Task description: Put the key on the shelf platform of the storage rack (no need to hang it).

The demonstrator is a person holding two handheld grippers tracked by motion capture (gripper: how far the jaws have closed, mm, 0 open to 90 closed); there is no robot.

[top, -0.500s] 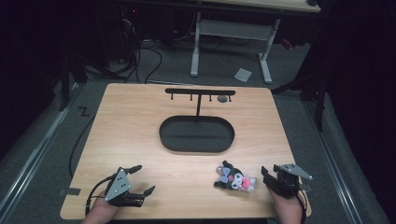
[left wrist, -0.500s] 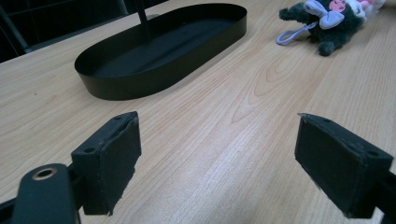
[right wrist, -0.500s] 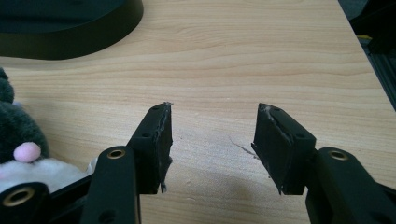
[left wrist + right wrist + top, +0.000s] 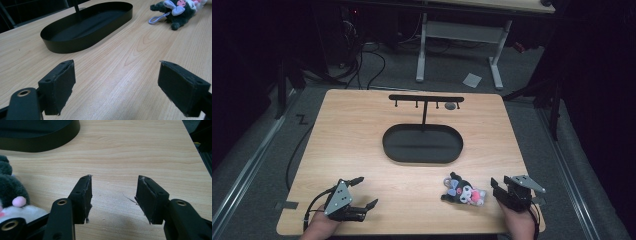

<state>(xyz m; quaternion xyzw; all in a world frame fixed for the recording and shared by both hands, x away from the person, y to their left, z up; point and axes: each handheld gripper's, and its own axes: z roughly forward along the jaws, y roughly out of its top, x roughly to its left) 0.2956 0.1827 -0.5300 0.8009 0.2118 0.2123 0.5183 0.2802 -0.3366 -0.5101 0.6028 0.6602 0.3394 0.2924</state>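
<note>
Nothing on the table has shifted since the earlier frame: both hands and the toy sit where they were. The right tongs (image 4: 495, 190) hover at the near right corner, jaws set to a narrow gap with nothing between them. In the right gripper view they point at bare wood, with the plush toy (image 4: 11, 197) off to their left. The left tongs (image 4: 368, 191) rest at the near left, spread wide and empty.

The plush toy (image 4: 463, 191), dark with a pale bow and pink patches, lies on the table (image 4: 357, 130) just beside the right tongs and well apart from the left. Its long axis runs roughly across the table, toward the right tongs. A pale cord loop (image 4: 155, 19) trails from its far end.

Beyond it stands an oval black tray (image 4: 388, 145) with a hooked stand (image 4: 426, 98) rising from it. The right hand is plainly the nearer one, and would need to swing left to meet the toy.
</note>
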